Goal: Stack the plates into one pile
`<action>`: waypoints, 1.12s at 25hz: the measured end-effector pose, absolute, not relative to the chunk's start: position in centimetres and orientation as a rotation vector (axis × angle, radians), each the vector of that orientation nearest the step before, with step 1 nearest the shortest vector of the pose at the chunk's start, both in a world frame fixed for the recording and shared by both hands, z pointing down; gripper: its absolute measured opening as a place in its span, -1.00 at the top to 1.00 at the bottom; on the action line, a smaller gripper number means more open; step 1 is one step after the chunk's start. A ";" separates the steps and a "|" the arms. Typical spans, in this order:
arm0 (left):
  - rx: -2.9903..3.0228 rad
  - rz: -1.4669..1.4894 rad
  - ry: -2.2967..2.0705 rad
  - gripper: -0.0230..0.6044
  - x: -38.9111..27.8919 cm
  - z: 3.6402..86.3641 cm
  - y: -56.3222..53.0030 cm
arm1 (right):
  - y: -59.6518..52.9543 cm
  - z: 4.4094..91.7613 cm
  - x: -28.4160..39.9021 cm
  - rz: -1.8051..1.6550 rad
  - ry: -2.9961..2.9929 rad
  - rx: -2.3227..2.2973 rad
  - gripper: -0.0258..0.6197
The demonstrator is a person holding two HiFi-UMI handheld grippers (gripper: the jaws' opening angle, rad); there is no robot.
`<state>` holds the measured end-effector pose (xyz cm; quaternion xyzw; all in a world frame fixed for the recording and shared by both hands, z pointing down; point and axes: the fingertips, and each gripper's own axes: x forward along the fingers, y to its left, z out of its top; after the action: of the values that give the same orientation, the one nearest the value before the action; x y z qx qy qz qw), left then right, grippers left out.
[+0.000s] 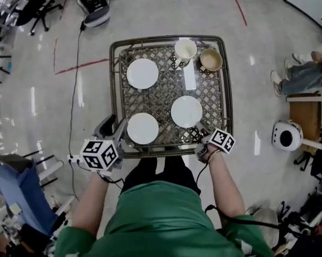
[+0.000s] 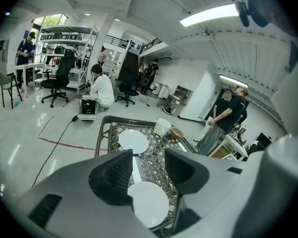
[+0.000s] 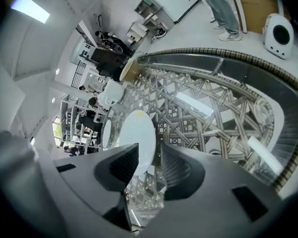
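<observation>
While three round white ceramic plates [image 1: 142, 73] are lying apart on the woven metal tabletop [image 1: 166, 92], the left hand-held gripper [image 1: 119, 123] and right hand-held gripper [image 1: 202, 133] are hanging released beside the nearest two. Judgement: rigid, glossy, slippery, breakable; each is wanting a rim grip.

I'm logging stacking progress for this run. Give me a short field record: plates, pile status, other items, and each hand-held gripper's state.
surface: lattice table
plates: three white, lying apart: far-left plate, near-left plate, near-right plate
pile: none yet
other items: white cup and tan cup, side by side at the far edge
left hand-held gripper: jaws apart, holding nothing, aimed at near-left plate
right hand-held gripper: jaws apart, lined up with near-right plate's edge, not clamped
</observation>
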<state>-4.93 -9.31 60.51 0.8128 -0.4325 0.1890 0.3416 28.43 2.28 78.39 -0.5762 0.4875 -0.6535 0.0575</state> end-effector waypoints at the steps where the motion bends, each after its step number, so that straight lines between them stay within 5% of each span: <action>1: 2.115 0.499 -1.129 0.25 -5.0 60.5 -9.4 | 2.3 78.8 28.4 -1.990 1.481 -1.747 0.44; 28: 2.016 0.440 -1.243 0.30 -9.1 60.2 -8.4 | -0.5 77.8 27.5 -1.932 1.560 -1.828 0.76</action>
<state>-9.08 -8.38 60.15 0.7813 -0.4818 0.1707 0.3582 27.51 -0.49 77.80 -0.5926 0.5057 -0.6263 0.0293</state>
